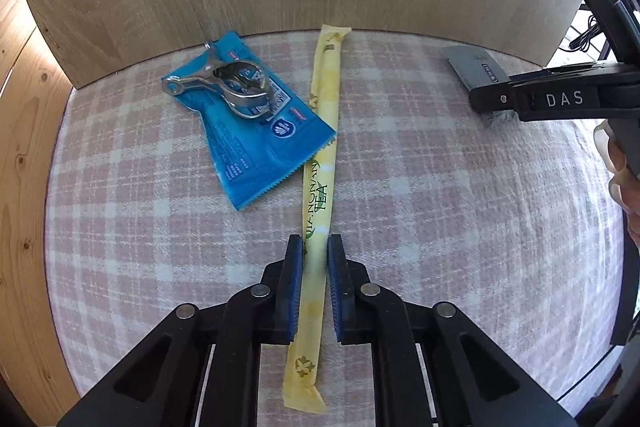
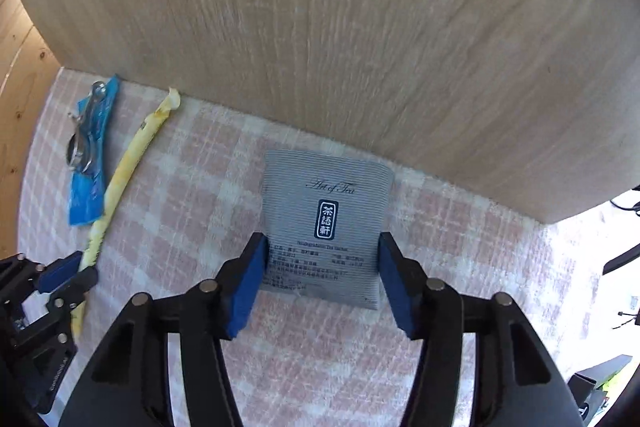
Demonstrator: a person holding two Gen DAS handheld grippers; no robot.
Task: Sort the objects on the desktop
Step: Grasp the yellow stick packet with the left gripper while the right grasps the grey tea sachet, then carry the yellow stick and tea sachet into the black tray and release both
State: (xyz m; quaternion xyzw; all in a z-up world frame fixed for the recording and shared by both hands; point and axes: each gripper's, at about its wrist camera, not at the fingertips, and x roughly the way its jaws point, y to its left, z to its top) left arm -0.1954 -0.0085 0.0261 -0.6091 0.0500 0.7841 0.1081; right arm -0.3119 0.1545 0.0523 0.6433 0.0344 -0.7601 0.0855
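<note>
Currently I read the left hand-held gripper [image 1: 314,251] clenched on the yellow tea stick [image 1: 320,163], which lies on the checked worktop [image 1: 440,227] just right of the blue packet [image 1: 248,139]. Right hand-held gripper [image 2: 322,259] straddles the grey tea sachet [image 2: 326,227]; contact unclear.

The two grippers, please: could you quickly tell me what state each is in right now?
Left gripper: shut on the yellow tea stick.
Right gripper: jaws astride the grey tea sachet; grip cannot be told.
</note>
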